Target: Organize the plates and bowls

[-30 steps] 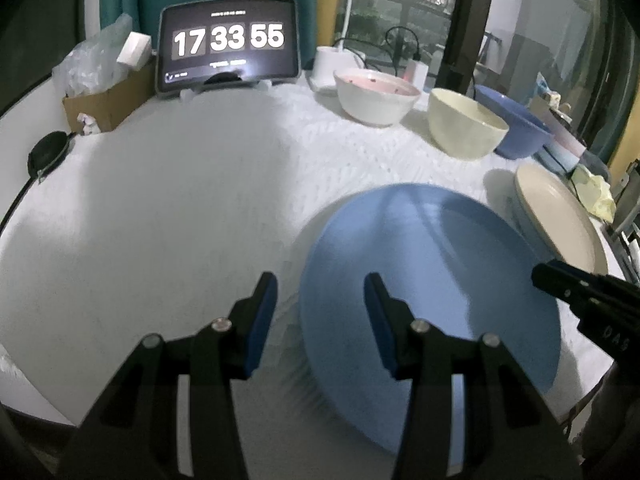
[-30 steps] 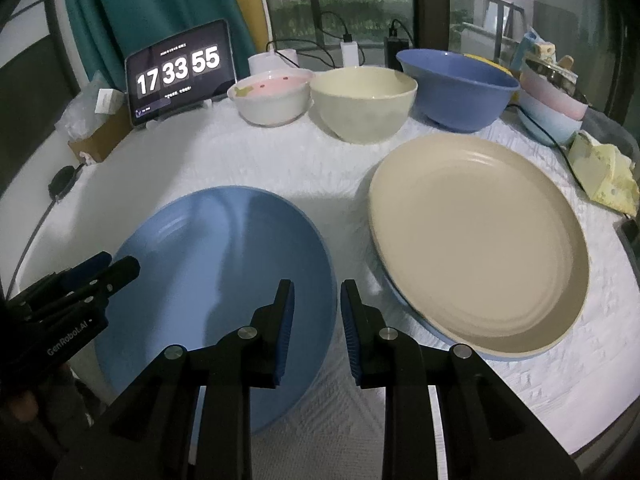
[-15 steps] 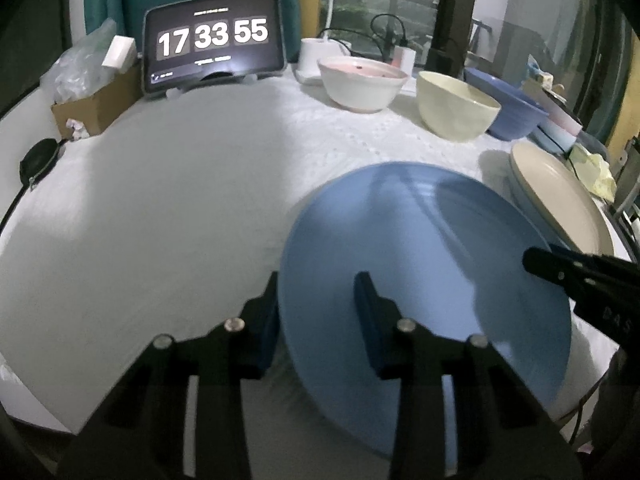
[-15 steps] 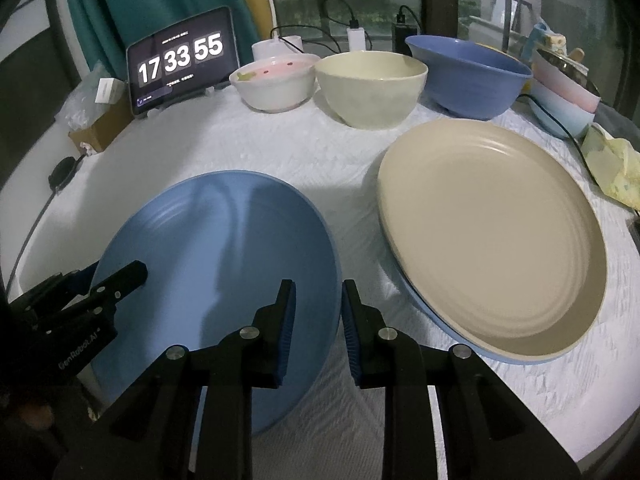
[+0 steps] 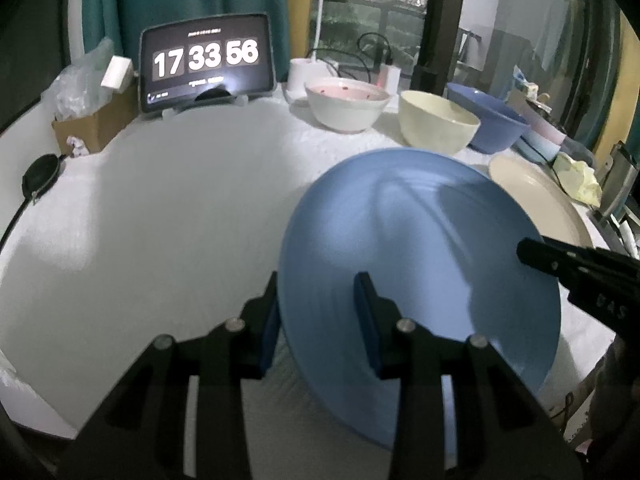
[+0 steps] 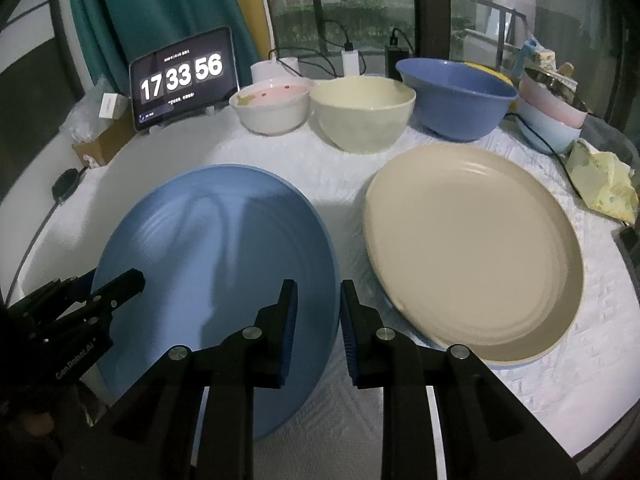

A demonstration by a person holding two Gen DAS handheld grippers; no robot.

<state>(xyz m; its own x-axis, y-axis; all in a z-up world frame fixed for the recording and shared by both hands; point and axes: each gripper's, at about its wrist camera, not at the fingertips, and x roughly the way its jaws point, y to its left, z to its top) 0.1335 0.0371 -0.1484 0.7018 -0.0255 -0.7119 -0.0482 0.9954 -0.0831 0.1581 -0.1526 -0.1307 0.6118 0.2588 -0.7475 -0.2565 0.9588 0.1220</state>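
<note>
Pinching blue plate (image 6: 216, 248): both grippers' fingers (image 5: 366, 312); two plates, five bowls visible.

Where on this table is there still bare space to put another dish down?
The widest bare stretch of white cloth lies left of the blue plate, reaching back to the clock tablet and cardboard box. A narrow strip separates the blue plate from the beige plate. The back right is crowded with bowls.
</note>
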